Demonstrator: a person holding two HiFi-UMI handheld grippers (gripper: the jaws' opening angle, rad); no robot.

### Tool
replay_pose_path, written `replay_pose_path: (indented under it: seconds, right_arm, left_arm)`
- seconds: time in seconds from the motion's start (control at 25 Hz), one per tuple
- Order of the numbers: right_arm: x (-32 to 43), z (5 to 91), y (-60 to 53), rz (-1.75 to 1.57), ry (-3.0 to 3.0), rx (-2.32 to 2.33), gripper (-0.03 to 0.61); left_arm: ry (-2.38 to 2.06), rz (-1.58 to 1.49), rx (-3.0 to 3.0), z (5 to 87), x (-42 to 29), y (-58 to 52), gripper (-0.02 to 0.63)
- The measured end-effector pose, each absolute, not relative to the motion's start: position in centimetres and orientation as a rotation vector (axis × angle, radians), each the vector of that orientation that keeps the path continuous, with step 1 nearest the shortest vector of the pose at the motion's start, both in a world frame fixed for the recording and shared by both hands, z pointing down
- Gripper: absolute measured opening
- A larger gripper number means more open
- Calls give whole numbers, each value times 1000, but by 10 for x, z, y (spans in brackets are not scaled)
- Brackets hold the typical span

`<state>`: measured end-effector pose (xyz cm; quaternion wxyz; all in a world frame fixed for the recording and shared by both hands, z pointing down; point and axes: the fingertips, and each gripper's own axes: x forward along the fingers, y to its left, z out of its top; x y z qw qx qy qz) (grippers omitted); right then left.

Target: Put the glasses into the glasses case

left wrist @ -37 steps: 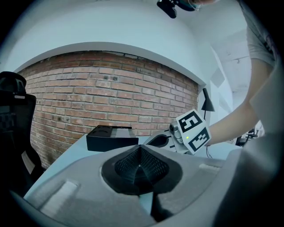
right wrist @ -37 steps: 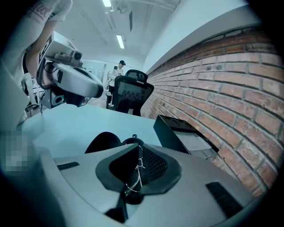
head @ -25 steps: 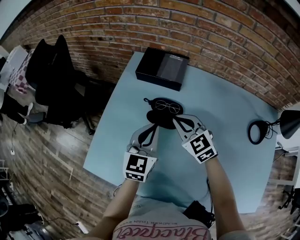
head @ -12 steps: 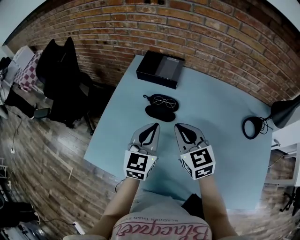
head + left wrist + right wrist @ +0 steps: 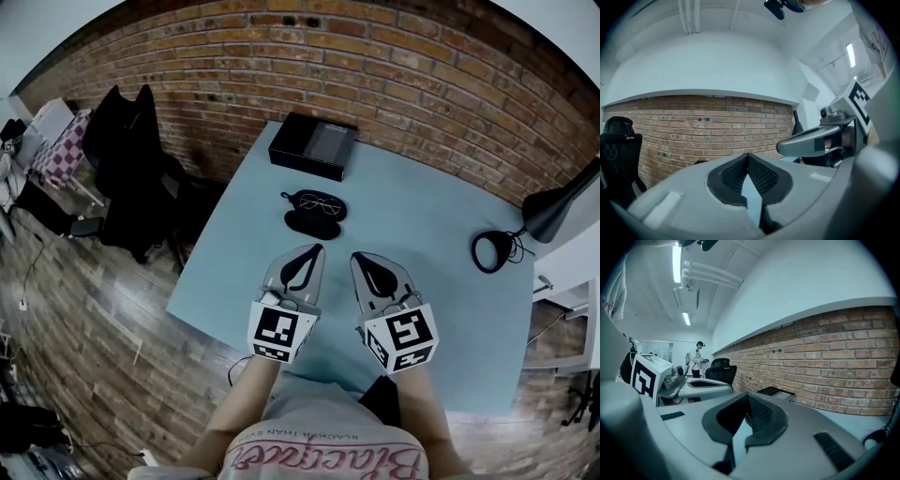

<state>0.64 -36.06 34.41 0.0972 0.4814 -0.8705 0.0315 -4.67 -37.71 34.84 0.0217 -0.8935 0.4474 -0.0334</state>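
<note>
Left tongs [image 5: 313, 249]: tips pressed together, nothing between them. Their own view shows the ribbed black pads meeting at the point. Held over the near part of the pale blue table [image 5: 441, 216], aimed toward the wall.

Right tongs [image 5: 361, 257]: tips likewise pressed together and empty. They sit just beside the left pair, side by side but not touching. Marker cubes sit at the ends nearest the person.

Beyond the tips, well apart from both: black case [image 5: 314, 226], lying open on the table. The glasses [image 5: 322, 202], thin wire frame with round lenses, rest in its far half. The near half holds nothing. Neither pair of tongs touches the case or the glasses.

Farther back, at the table's far edge near the wall: flat black box [image 5: 314, 145].

Right side of the table: black desk lamp [image 5: 548, 211], ring-shaped base and cord close to the table edge.

Brick wall [image 5: 394, 56] runs behind the table. Left of the table, on the wooden floor [image 5: 84, 309], a chair [image 5: 127, 159] draped in dark clothing.

Right tongs' view: a person [image 5: 697, 357] far down the room, too small for detail.
</note>
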Motion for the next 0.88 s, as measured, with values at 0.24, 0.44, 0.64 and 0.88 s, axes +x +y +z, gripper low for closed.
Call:
replay_pose_path:
  seconds: [0.24,0.44,0.64,0.88]
  right_arm:
    - [1,326,-338,19,-2616,1404,6]
    - [1,321,-323,-5,-2646,1382,6]
    - [0,320,-310,2,-2676,1346,6]
    - [3,316,-306,-10,-2695,1342,6]
  left_arm:
    - [1366,-64,-2755,332,-42,-355,5]
    - [1384,-45,-2741,323,-39,-344,5]
    - [1372,-67,-2742,322,-33,-331,5]
    - [1348,-121,-2697,317,-20,-326,5]
